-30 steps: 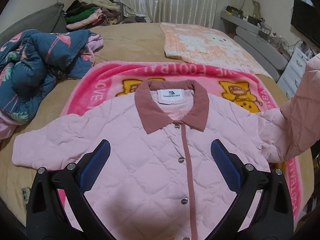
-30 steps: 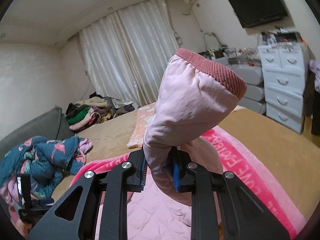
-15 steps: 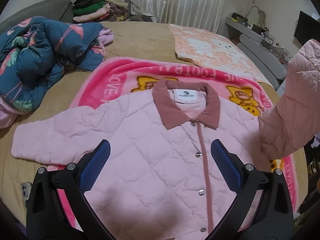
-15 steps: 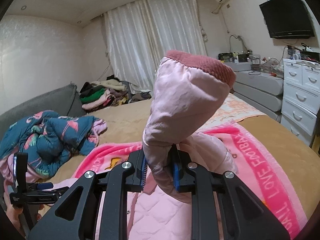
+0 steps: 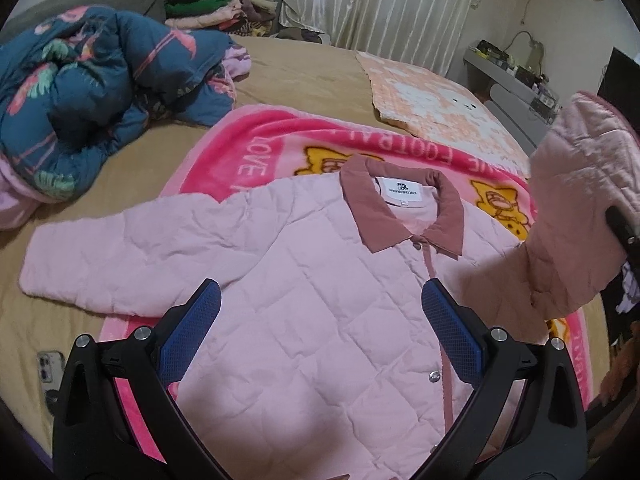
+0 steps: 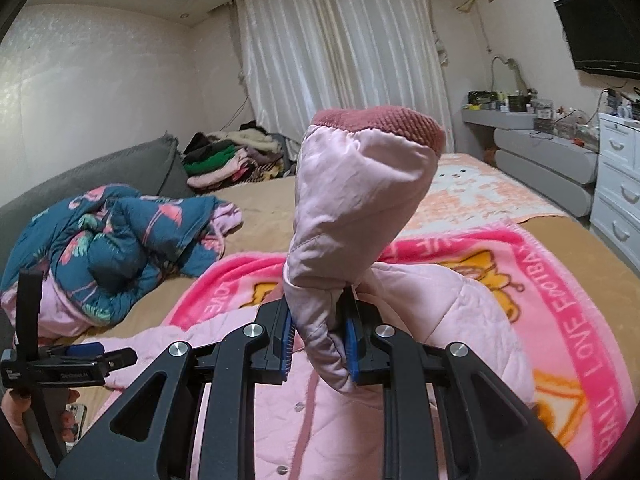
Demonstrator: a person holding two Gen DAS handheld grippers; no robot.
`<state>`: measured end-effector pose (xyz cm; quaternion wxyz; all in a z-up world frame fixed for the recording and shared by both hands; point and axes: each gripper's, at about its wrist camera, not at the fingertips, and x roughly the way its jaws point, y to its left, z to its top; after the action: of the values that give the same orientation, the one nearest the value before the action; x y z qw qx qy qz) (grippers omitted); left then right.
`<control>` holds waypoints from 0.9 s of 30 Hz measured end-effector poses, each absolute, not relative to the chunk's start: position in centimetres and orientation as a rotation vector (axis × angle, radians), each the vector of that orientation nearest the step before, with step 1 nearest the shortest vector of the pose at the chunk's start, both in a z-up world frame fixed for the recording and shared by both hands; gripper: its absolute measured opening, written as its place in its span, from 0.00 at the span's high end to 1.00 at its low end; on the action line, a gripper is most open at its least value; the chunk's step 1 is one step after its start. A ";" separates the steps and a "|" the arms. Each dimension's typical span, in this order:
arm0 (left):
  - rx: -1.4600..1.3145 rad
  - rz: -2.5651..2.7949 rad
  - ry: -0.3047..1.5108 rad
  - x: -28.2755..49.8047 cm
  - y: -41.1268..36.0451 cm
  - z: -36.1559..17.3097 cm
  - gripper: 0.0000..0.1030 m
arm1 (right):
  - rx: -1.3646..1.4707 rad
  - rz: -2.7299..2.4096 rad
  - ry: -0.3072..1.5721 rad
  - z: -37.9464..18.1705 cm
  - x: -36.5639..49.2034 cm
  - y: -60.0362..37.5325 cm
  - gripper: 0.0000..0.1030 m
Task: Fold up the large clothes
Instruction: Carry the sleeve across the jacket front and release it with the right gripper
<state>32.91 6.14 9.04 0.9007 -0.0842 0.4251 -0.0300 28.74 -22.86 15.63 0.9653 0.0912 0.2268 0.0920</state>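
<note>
The pink jacket point(image 5: 320, 320) lies buttoned and face up on the pink blanket point(image 5: 256, 148), unfolded except one sleeve point(image 6: 352, 208) lifted above it, pinched in the right gripper point(image 6: 320, 334), while the left gripper point(image 5: 320, 334) hovers wide and empty over the jacket's front.

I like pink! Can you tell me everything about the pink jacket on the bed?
The pink jacket is puffy and quilted, with a darker rose collar, a white label and metal snaps. It lies flat, front up and snapped shut, on a bright pink blanket. One sleeve lies stretched out; the right hand-held gripper pinches the other sleeve, lifted up.
</note>
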 end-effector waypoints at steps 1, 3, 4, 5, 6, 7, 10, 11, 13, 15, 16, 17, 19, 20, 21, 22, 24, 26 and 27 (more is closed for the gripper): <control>-0.183 -0.065 0.883 32.9 6.4 8.8 0.09 | 0.181 0.194 0.468 15.3 29.0 -22.2 0.81; -0.197 -0.065 0.887 32.9 7.0 8.3 0.09 | 0.174 0.206 0.480 14.7 29.3 -21.1 0.81; -0.206 -0.068 0.891 32.8 7.3 8.0 0.09 | 0.169 0.213 0.488 14.4 29.4 -20.5 0.81; -0.219 -0.072 0.895 32.8 7.6 7.8 0.09 | 0.165 0.218 0.494 14.0 29.5 -20.0 0.81; -0.227 -0.073 0.898 32.8 7.9 7.7 0.09 | 0.161 0.222 0.500 13.7 29.6 -19.6 0.81; -0.234 -0.074 0.899 32.7 8.1 7.5 0.09 | 0.156 0.226 0.507 13.4 29.8 -19.1 0.81; -0.255 -0.075 0.896 32.5 8.7 7.3 0.09 | 0.143 0.241 0.534 12.2 30.1 -17.9 0.81; -0.266 -0.076 0.894 32.4 9.0 7.1 0.09 | 0.140 0.244 0.542 11.9 30.2 -17.7 0.81; -0.279 -0.074 0.892 32.4 9.4 6.9 0.09 | 0.130 0.253 0.563 11.0 30.4 -17.0 0.81; -0.293 -0.068 0.893 32.3 9.8 6.6 0.09 | 0.117 0.261 0.584 10.0 30.6 -16.2 0.81; -0.301 -0.065 0.895 32.2 10.0 6.4 0.09 | 0.108 0.264 0.598 9.3 30.7 -15.6 0.80; -0.305 -0.062 0.896 32.2 10.2 6.2 0.09 | 0.099 0.266 0.611 8.8 30.7 -15.1 0.80; -0.302 -0.052 0.897 32.2 10.3 5.9 0.09 | 0.082 0.278 0.638 7.5 30.8 -14.2 0.78; -0.301 -0.048 0.898 32.1 10.3 5.7 0.09 | 0.077 0.283 0.656 6.8 30.9 -13.8 0.76; -0.307 -0.048 0.904 32.1 10.3 5.5 0.09 | 0.072 0.290 0.678 6.0 30.9 -13.4 0.75; -0.315 -0.052 0.909 32.2 10.3 5.3 0.09 | 0.067 0.298 0.697 5.3 31.0 -13.0 0.74; -0.339 -0.058 0.917 32.2 10.5 5.0 0.09 | 0.059 0.313 0.736 3.7 30.9 -12.0 0.70; -0.358 -0.063 0.925 32.2 10.6 4.7 0.09 | 0.049 0.337 0.761 2.7 30.6 -11.1 0.65; -0.371 -0.067 0.932 32.3 10.7 4.6 0.09 | 0.046 0.344 0.768 2.3 30.4 -10.7 0.58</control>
<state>32.28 10.67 4.55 0.8763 -0.1776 0.4467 -0.0319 30.43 -10.70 2.33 0.9124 0.0221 0.3729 0.1672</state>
